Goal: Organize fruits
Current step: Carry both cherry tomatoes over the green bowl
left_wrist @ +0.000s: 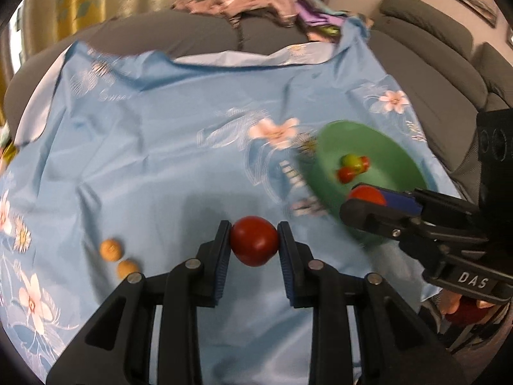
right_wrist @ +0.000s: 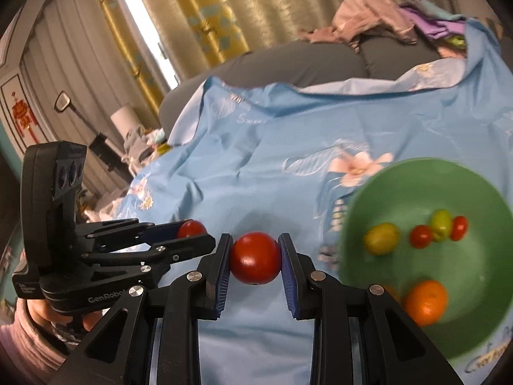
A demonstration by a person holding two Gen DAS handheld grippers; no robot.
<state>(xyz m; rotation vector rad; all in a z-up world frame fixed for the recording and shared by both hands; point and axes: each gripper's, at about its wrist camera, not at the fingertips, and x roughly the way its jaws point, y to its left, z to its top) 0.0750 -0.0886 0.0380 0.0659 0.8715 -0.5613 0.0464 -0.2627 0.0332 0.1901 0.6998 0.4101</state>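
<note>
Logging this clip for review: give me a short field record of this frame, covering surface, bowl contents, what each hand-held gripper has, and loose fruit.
surface: blue floral cloth
container: green bowl
bowl contents: orange, small red and green fruits
left hand-held gripper: shut on a red fruit
right hand-held gripper: shut on a second red fruit
loose on cloth: two tan round fruits

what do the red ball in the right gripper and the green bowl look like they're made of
Red ball: probably painted wood, going by its smooth satin sheen and a small drilled hole underneath. Green bowl: likely matte plastic, with uniform colour and a thin rim; blur leaves that open.
</note>
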